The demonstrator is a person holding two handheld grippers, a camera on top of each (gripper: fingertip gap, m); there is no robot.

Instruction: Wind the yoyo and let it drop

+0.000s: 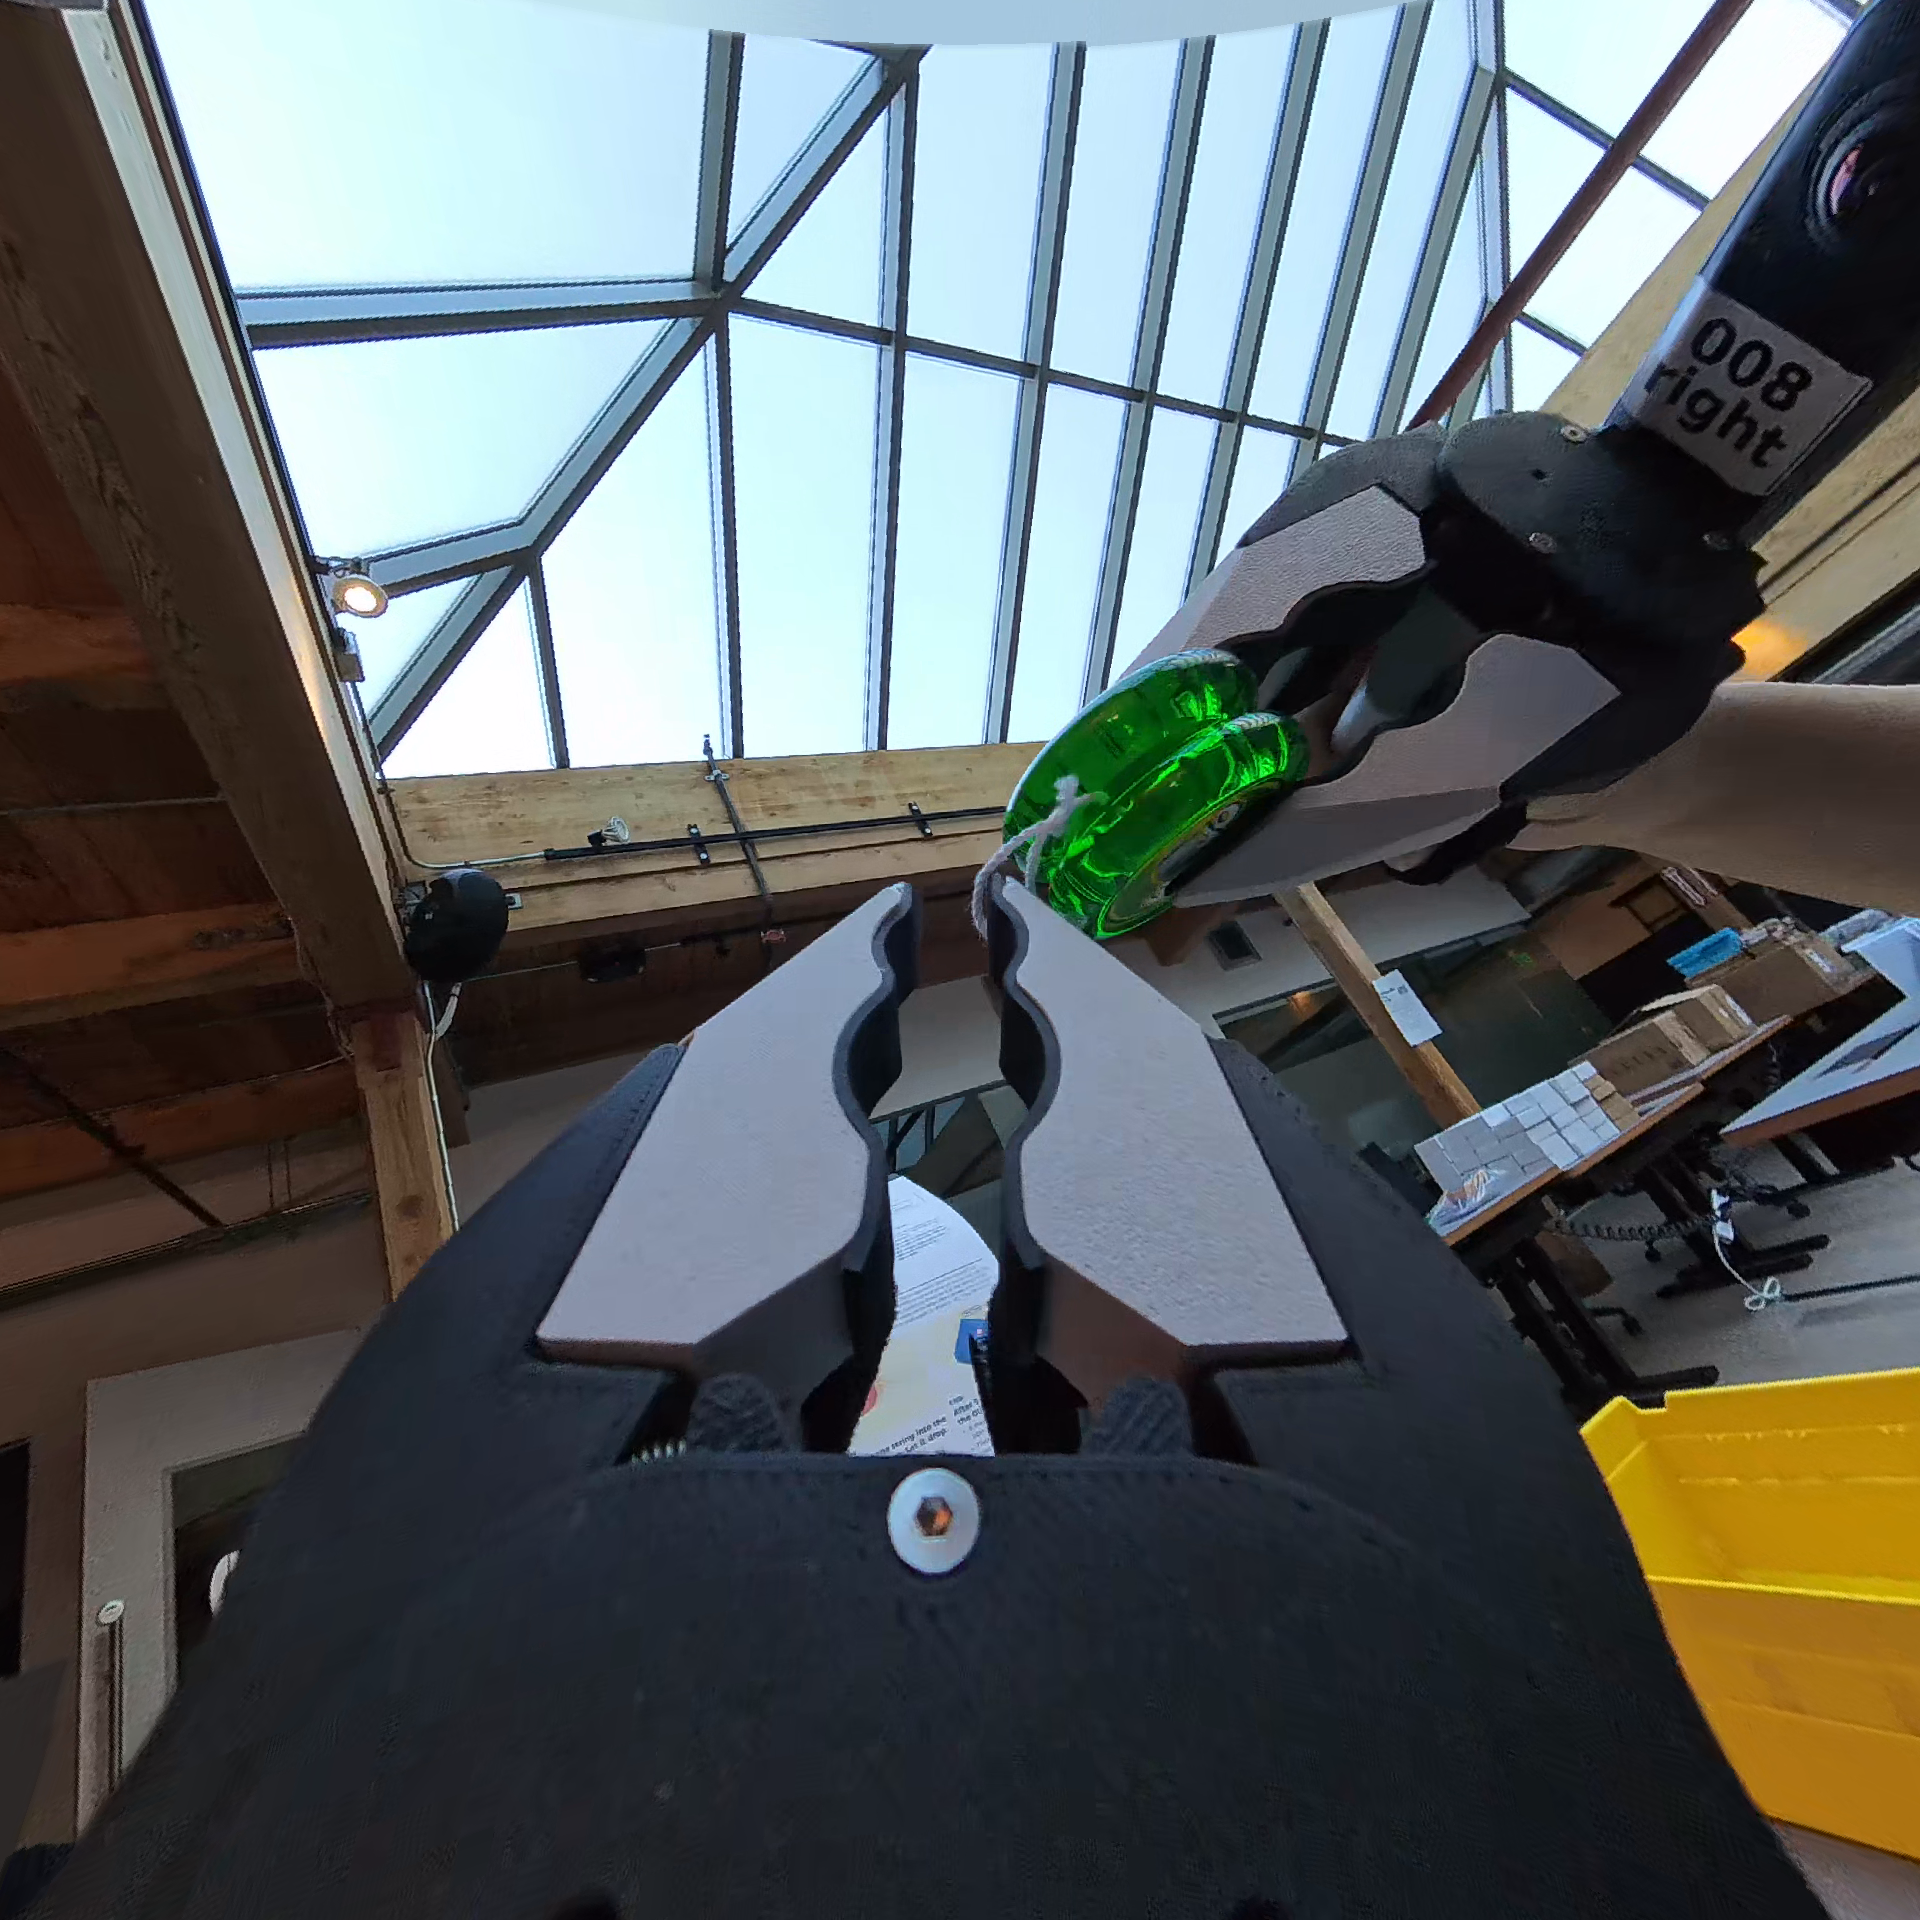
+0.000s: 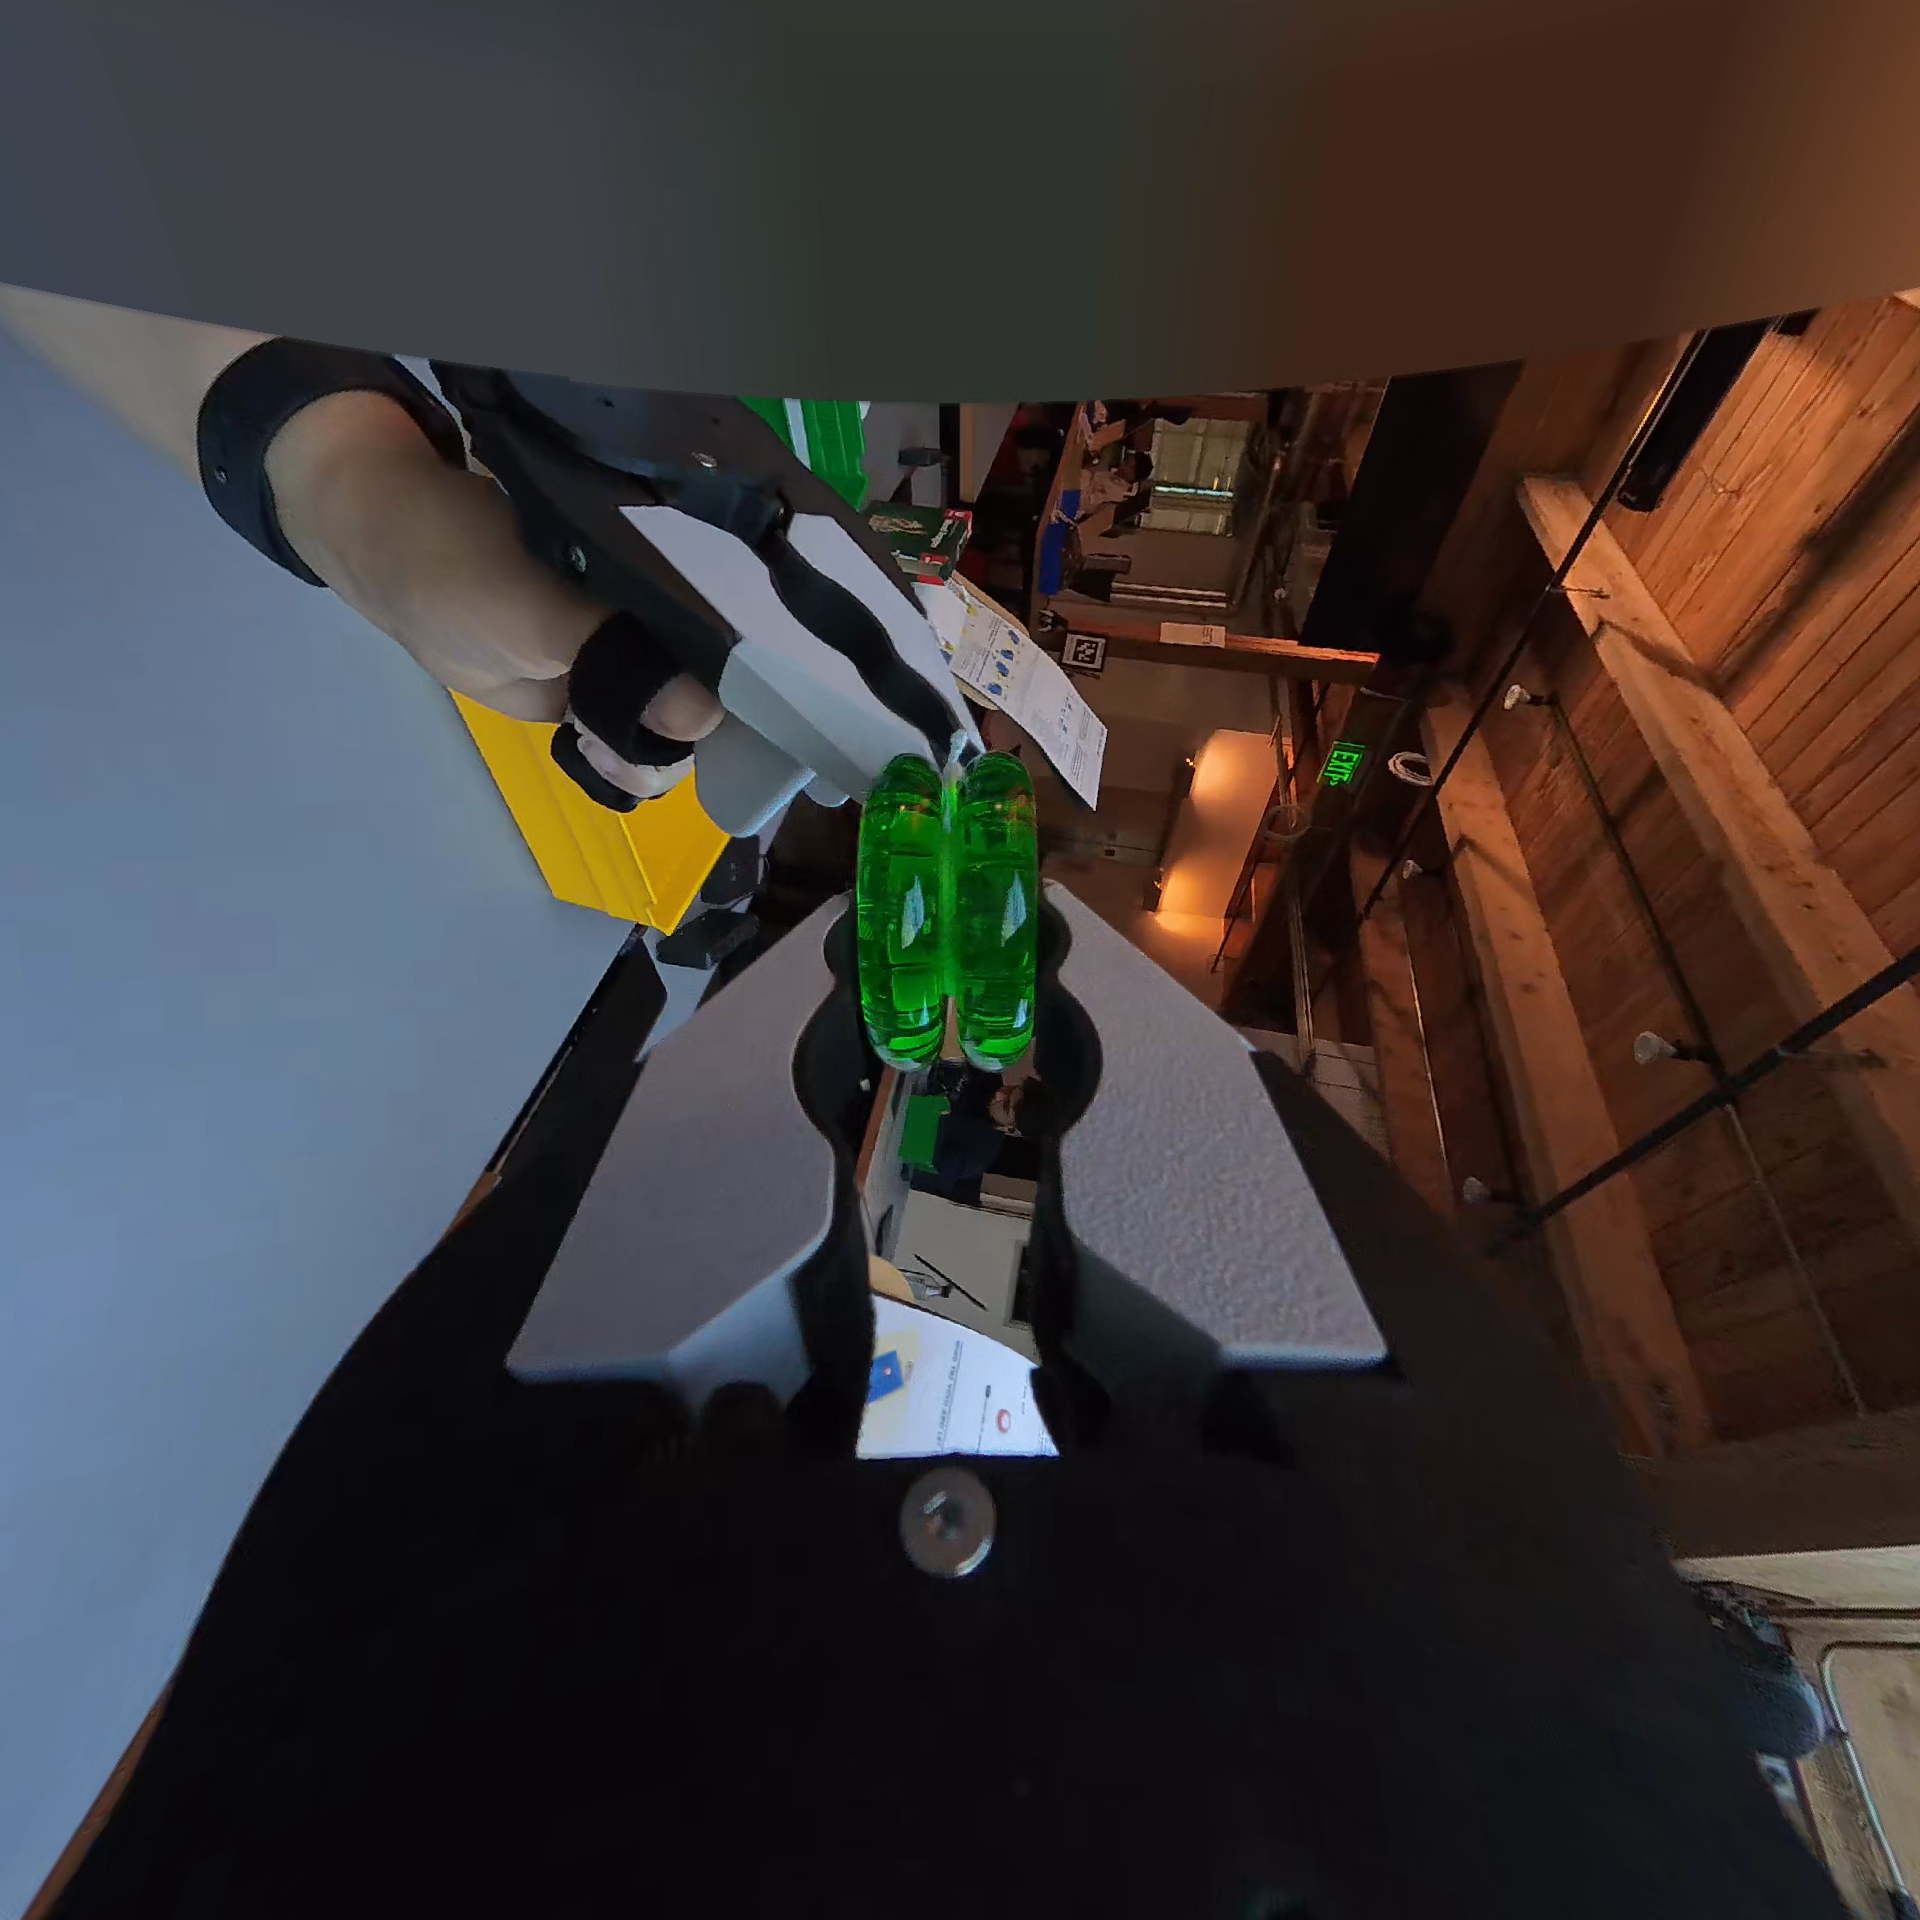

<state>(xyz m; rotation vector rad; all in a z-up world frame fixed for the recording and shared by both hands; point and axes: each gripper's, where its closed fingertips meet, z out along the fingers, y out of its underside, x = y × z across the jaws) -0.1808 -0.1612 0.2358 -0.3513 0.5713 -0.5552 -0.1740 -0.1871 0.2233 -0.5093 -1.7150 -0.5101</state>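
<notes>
Right tool (image 2: pixel 948 971) clamps the green yoyo (image 2: pixel 945 914); left tool (image 1: pixel 954 914) pinches its string (image 1: pixel 1023 847), yellow bin (image 1: pixel 1766 1579) nearby.

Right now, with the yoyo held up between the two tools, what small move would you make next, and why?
Probably release the right tool so the green yoyo drops. It grips the yoyo by its two faces, almost all the white string appears wound in, and the left tool seems to pinch the short free end, so the yoyo should unroll from there.
</notes>
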